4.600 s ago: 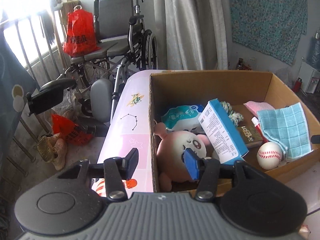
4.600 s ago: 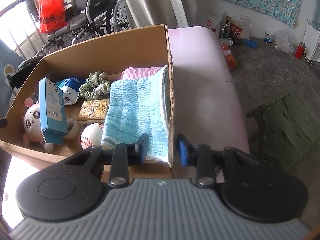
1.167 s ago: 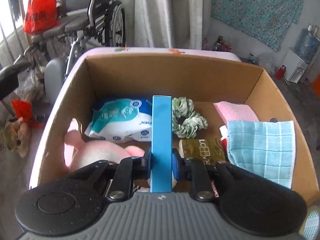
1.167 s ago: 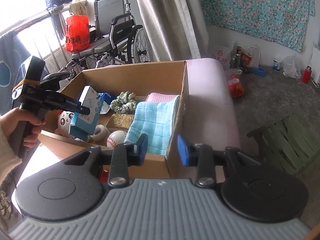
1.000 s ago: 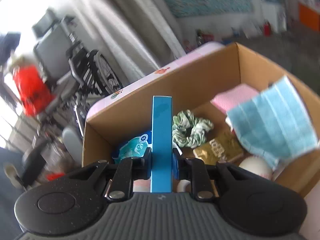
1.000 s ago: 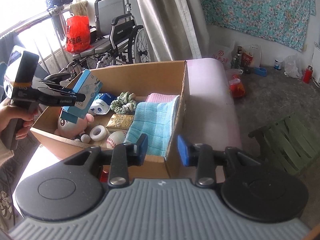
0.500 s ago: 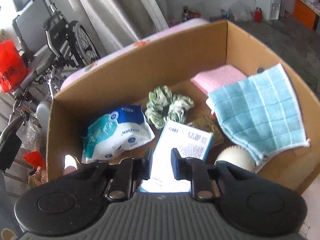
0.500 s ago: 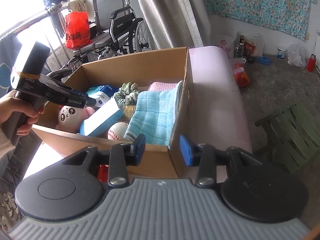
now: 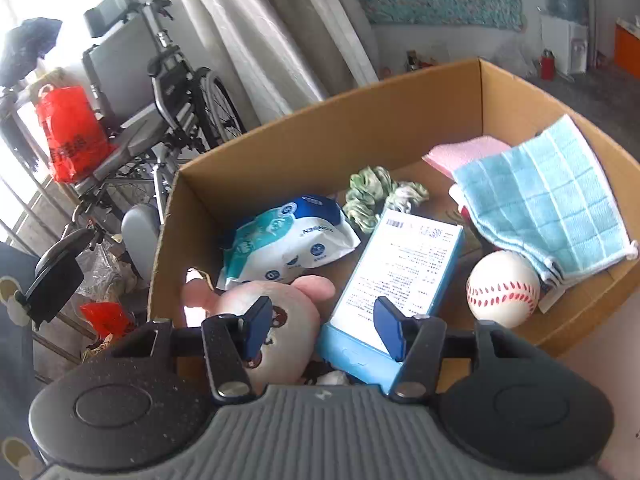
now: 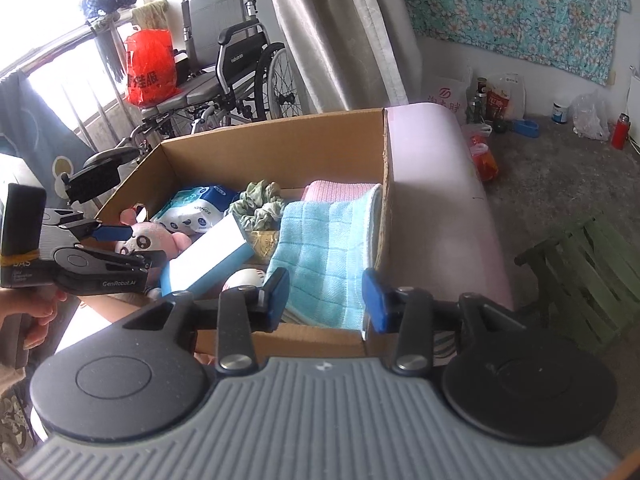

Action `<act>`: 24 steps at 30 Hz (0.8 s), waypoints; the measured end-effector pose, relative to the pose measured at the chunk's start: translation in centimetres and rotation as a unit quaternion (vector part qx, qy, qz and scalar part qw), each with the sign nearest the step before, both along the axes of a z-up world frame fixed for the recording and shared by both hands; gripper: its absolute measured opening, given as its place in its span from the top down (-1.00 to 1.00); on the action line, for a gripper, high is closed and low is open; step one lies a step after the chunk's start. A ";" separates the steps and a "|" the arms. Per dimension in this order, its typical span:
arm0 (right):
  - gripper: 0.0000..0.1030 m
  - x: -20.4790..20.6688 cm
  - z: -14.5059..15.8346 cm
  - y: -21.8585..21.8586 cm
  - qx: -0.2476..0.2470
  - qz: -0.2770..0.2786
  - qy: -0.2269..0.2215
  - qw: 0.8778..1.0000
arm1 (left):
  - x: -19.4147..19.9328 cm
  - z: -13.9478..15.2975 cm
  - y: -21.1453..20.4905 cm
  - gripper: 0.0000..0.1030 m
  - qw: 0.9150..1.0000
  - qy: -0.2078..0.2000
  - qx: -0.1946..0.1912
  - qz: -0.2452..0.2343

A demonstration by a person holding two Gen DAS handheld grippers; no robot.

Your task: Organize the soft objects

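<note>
Plush toy in near left corner of cardboard box, beside tilted blue carton leaning against it. Wipes pack, green scrunchie, baseball, blue towel, pink cloth also inside. Left gripper wide open, empty, over toy and carton. Right gripper open, empty, above box's near right corner.

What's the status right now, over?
Left gripper open, right gripper open, both empty. Blue rectangular carton lies flat in brown cardboard box, against pink plush toy.
</note>
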State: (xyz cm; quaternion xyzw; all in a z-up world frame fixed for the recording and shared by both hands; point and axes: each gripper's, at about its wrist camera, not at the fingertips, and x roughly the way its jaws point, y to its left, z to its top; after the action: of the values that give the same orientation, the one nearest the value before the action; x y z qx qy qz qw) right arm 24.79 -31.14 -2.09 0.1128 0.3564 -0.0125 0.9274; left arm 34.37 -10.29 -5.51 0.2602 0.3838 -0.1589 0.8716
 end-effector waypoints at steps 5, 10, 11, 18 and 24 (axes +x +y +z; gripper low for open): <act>0.23 -0.6 0.3 0.0 0.000 -0.020 -0.003 1.000 | -3.4 2.7 2.7 -0.78 0.994 -0.068 -0.066 0.058; 0.21 -2.6 0.5 0.7 0.017 -0.088 -0.031 0.995 | -7.3 6.6 3.3 -0.99 0.983 -0.139 -0.099 0.073; 0.21 -3.2 0.7 1.1 0.020 -0.095 -0.040 0.994 | -8.2 7.4 3.5 -1.00 0.980 -0.145 -0.115 0.078; 0.20 -7.2 3.6 4.4 -0.027 -0.119 -0.112 0.986 | -13.0 9.9 5.1 -1.00 0.967 -0.169 -0.173 0.077; 0.18 -9.0 5.0 6.4 -0.016 -0.092 -0.134 0.987 | -16.1 11.5 5.5 -1.00 0.949 -0.192 -0.157 0.193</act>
State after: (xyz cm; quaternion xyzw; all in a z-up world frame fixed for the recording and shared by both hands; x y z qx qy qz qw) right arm 15.79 -24.71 2.91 0.1309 0.2169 -0.0883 0.9633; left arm 18.26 -4.84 6.02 0.0665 0.2226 0.0073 0.9726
